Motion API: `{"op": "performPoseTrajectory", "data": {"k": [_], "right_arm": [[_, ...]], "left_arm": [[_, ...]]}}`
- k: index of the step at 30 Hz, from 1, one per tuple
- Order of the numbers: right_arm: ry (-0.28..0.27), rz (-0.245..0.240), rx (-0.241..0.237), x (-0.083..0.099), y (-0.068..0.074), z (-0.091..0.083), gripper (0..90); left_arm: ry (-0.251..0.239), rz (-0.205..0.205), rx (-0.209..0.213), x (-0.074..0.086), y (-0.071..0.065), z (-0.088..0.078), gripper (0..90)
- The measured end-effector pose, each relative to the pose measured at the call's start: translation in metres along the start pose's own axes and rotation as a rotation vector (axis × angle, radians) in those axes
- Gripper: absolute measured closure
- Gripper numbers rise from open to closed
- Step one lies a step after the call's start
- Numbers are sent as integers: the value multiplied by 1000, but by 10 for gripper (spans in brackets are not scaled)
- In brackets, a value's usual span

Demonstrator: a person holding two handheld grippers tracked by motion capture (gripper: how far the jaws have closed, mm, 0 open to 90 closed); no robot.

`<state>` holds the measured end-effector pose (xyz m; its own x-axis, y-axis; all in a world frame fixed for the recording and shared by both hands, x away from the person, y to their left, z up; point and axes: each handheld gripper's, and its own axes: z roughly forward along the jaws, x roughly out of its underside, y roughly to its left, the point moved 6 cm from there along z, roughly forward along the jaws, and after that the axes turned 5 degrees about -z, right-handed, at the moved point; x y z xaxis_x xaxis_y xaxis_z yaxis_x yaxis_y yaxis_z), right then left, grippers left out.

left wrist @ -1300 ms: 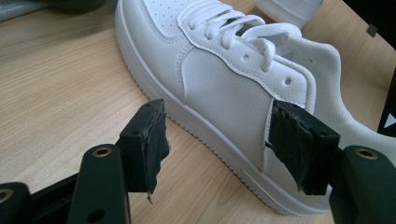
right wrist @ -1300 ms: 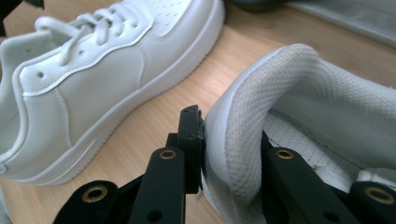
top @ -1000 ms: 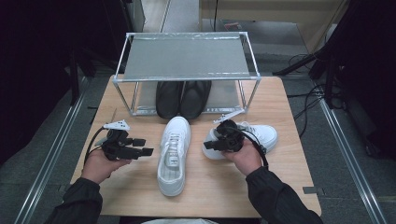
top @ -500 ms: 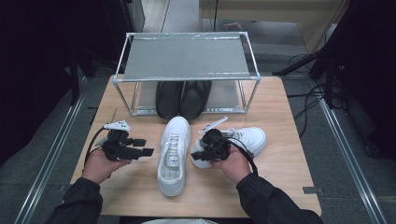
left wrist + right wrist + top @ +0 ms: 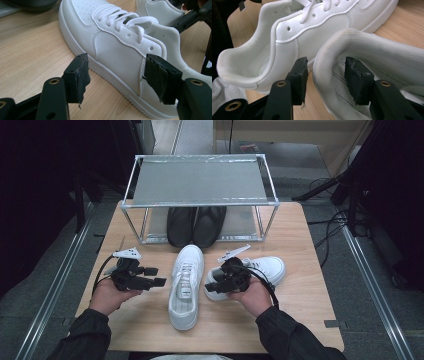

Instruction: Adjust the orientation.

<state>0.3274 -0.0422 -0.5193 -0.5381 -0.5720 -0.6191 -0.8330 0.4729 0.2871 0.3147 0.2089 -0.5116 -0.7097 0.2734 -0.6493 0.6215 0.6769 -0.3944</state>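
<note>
Two white sneakers lie on the wooden table. One sneaker (image 5: pixel 185 285) (image 5: pixel 112 45) (image 5: pixel 294 37) points away from me in the middle. The other sneaker (image 5: pixel 265 268) (image 5: pixel 352 45) lies to its right, heel toward the first. My right gripper (image 5: pixel 210 282) (image 5: pixel 325 75) straddles that heel collar, one pad inside the shoe and one outside. Its jaws have just been opening and a gap shows beside the collar. My left gripper (image 5: pixel 156 276) (image 5: pixel 117 80) stands open left of the middle sneaker, level with its side, with nothing between the pads.
A metal rack (image 5: pixel 200 182) stands at the back of the table (image 5: pixel 310 315), with a pair of black shoes (image 5: pixel 196 224) on its lower level. Bare wood lies in front of the sneakers and at the far right.
My right gripper and the right sneaker have shifted left, so the heel now lies close to the middle sneaker. The left hand has kept still.
</note>
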Motion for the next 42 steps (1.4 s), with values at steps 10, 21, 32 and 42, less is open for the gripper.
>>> {"op": "performPoseTrajectory", "data": {"k": [10, 21, 32, 42], "right_arm": [[-47, -5, 44, 4, -1, -30, 522], [-139, 25, 57, 15, -10, -64, 496], [-134, 83, 147, 37, -29, -86, 477], [-150, 164, 244, 61, -58, -108, 480]], "left_arm": [[3, 19, 24, -8, -1, 9, 359], [2, 26, 36, -19, 0, 16, 356], [-7, 31, 41, -27, 1, 21, 356], [-9, 55, 36, -31, 1, 24, 364]]}}
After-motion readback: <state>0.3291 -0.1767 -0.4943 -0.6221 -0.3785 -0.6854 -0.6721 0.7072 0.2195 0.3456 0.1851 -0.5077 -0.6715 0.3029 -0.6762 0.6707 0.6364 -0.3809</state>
